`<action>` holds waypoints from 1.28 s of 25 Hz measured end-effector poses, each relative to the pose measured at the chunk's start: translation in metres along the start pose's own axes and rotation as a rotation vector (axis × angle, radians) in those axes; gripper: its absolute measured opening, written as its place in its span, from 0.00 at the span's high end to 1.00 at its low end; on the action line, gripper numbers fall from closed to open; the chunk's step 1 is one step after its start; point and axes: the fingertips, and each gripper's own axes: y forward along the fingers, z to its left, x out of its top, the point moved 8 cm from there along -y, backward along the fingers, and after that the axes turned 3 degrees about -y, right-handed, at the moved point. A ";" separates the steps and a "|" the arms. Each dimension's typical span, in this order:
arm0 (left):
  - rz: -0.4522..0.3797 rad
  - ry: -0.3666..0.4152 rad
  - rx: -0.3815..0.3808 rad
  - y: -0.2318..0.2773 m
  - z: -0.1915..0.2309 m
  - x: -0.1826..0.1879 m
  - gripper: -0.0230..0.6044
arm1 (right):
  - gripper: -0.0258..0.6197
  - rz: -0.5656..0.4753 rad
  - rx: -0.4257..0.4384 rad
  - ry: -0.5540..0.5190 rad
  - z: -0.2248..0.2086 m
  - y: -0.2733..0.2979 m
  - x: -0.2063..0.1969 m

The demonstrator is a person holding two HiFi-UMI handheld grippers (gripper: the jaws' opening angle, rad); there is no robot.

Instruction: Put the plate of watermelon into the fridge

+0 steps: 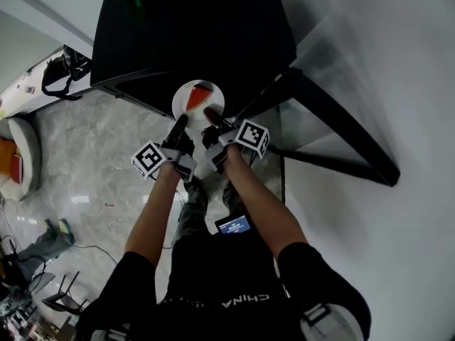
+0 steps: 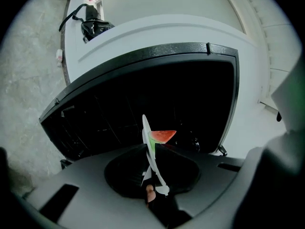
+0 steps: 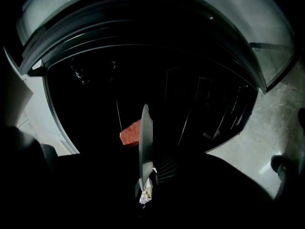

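Before the big black fridge [image 1: 206, 34] at the head view's upper centre hangs the round white plate [image 1: 183, 106], stiff, probably light but slick and breakable, clamped at its near rim by left gripper [image 1: 181, 123] and right gripper [image 1: 212, 114], and bearing a loose red watermelon wedge [image 1: 200, 96] that could slide.
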 end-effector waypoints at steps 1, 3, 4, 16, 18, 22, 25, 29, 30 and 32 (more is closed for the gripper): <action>-0.014 -0.017 -0.004 -0.006 -0.007 0.000 0.89 | 0.91 -0.007 -0.005 -0.013 0.010 -0.003 -0.005; -0.039 -0.047 -0.010 -0.012 -0.007 0.001 0.89 | 0.91 -0.017 -0.013 -0.038 0.018 -0.005 -0.011; -0.048 -0.055 -0.014 -0.013 -0.004 0.002 0.89 | 0.91 -0.021 -0.016 -0.051 0.017 -0.003 -0.012; -0.068 -0.081 0.001 0.007 0.049 0.010 0.90 | 0.91 -0.050 -0.092 -0.100 -0.023 0.019 -0.004; -0.077 -0.084 0.004 0.008 0.054 0.011 0.90 | 0.91 -0.040 -0.101 -0.113 -0.026 0.023 -0.004; -0.100 -0.092 0.017 0.009 0.061 0.014 0.90 | 0.91 -0.028 -0.114 -0.124 -0.030 0.029 -0.003; -0.122 -0.095 0.019 0.011 0.062 0.019 0.91 | 0.91 -0.008 -0.129 -0.144 -0.031 0.034 -0.003; -0.130 -0.094 0.033 0.017 0.064 0.025 0.92 | 0.91 0.017 -0.142 -0.159 -0.032 0.038 0.000; -0.132 -0.090 0.034 0.019 0.064 0.027 0.92 | 0.91 0.026 -0.140 -0.161 -0.031 0.039 0.001; -0.137 -0.079 0.035 0.022 0.064 0.030 0.92 | 0.84 0.053 -0.133 -0.181 -0.029 0.041 0.001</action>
